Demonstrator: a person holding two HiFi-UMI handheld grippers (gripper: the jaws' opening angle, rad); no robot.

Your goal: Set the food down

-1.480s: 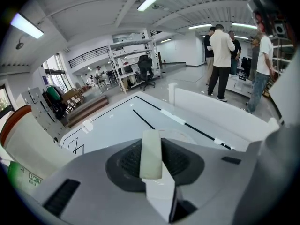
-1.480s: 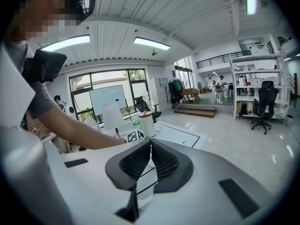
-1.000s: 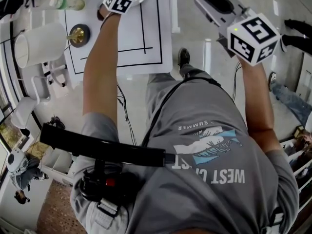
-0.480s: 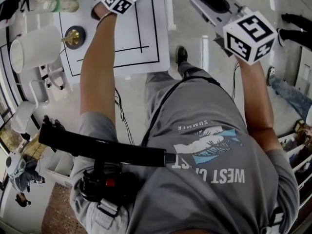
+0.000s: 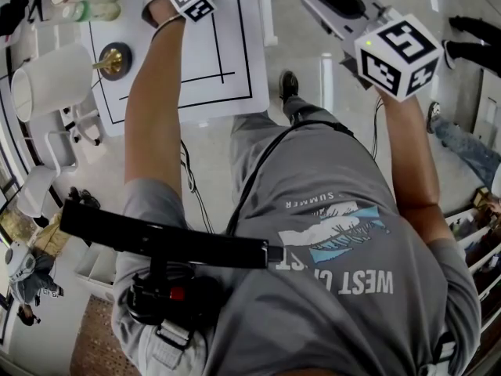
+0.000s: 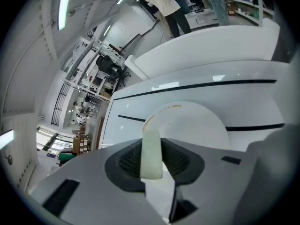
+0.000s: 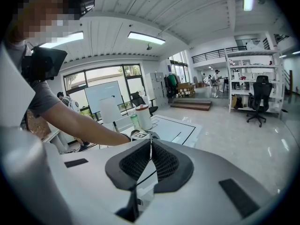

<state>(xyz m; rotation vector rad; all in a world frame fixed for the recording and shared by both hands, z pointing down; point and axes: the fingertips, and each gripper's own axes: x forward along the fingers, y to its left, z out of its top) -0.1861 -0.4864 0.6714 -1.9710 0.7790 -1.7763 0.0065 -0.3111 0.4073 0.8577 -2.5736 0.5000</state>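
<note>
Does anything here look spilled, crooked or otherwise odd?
Nothing stands out. The left tongs grip a pale strip of food at a white plate on the table, with nothing spilled. The right tongs are shut and empty, away from the table.

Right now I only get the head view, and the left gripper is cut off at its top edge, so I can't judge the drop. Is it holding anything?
Observer: Yes. In the left gripper view the left gripper is clamped on a pale strip of food, which stands between the pads.
Operator: What's ahead of it?
Observer: A white plate on the table, just beyond the jaw tips.
Operator: And the right gripper?
Observer: The right gripper has its jaws closed together with nothing between them.
</note>
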